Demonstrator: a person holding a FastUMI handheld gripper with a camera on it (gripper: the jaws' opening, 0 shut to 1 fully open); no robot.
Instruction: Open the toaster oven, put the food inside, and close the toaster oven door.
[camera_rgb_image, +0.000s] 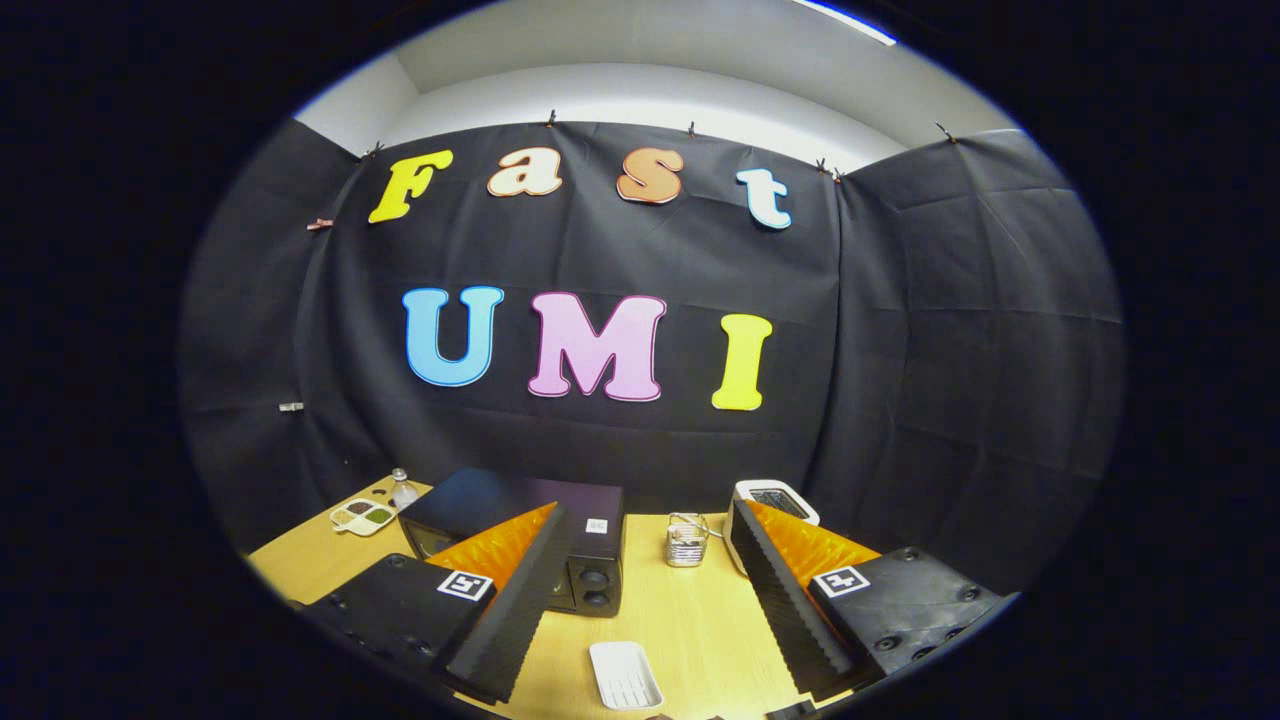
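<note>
The gripper (640, 590) is released, its 2 fingers spread wide and holding nothing. The black box-shaped toaster oven (560, 535) stands on the light wooden table (690, 620) beyond them, its front partly hidden by the left finger. A small white ribbed tray (625, 675) lies between the fingers. The small glass jar (687, 540) behind is hard to make out.

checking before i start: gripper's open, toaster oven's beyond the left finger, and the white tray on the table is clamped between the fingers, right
Not quite. In the gripper view the white tray lies on the table between the fingers but untouched; the gripper is open and holds nothing. The rest stands: the toaster oven sits beyond the left finger.
</note>
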